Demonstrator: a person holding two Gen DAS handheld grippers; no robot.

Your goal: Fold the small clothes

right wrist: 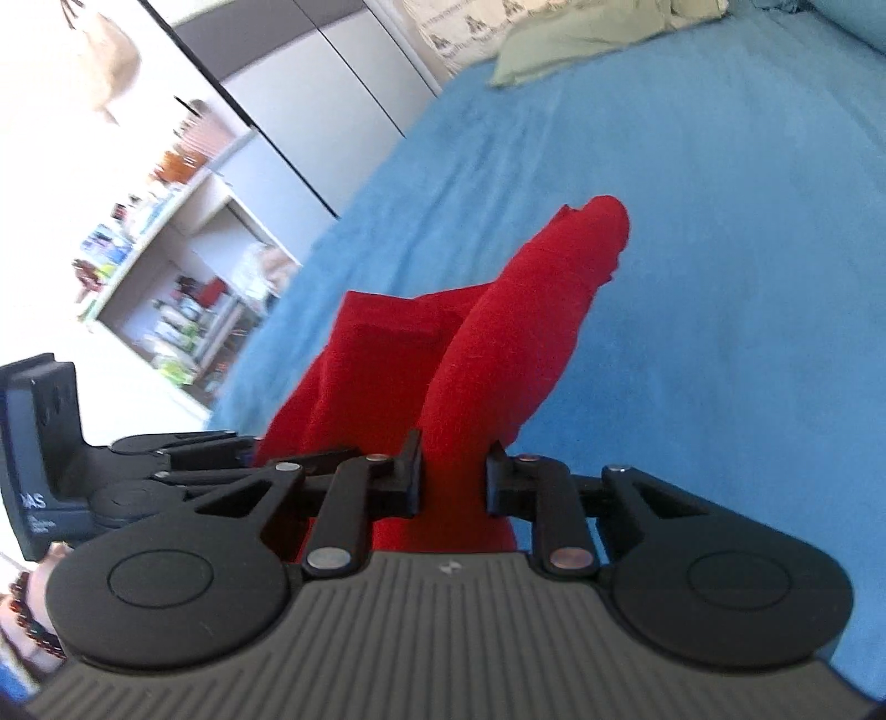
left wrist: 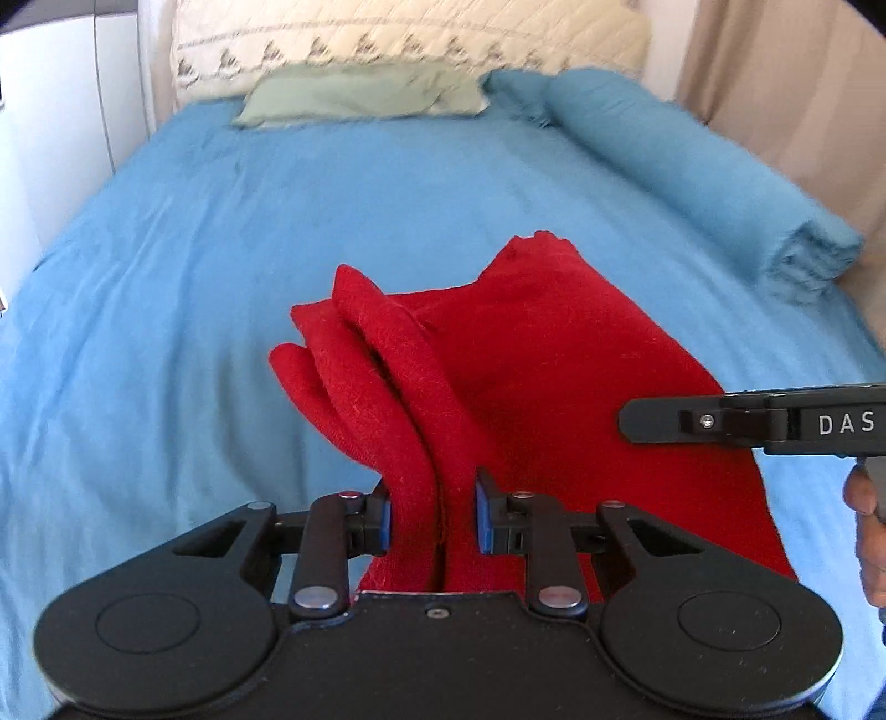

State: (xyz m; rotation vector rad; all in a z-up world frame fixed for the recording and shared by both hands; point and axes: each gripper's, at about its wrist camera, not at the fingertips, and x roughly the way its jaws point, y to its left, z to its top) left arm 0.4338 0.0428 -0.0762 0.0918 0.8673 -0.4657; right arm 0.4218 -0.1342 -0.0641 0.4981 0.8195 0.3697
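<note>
A red knit garment (left wrist: 531, 354) lies on the blue bedspread (left wrist: 221, 249), partly bunched into folds. My left gripper (left wrist: 433, 518) is shut on a thick fold of the garment's near edge, its blue pads (left wrist: 483, 520) pressing the cloth. My right gripper (right wrist: 453, 484) is shut on another fold of the same red garment (right wrist: 498, 354), which rises ahead of it off the bed (right wrist: 692, 249). The right gripper also shows from the side in the left wrist view (left wrist: 631, 421). The left gripper's body shows at the left of the right wrist view (right wrist: 183, 459).
A green pillow (left wrist: 360, 97) and a cream quilted pillow (left wrist: 410, 39) lie at the head of the bed. A rolled blue blanket (left wrist: 692, 166) lies along the right side. Shelves with clutter (right wrist: 183, 288) and a wardrobe (right wrist: 310, 83) stand left of the bed.
</note>
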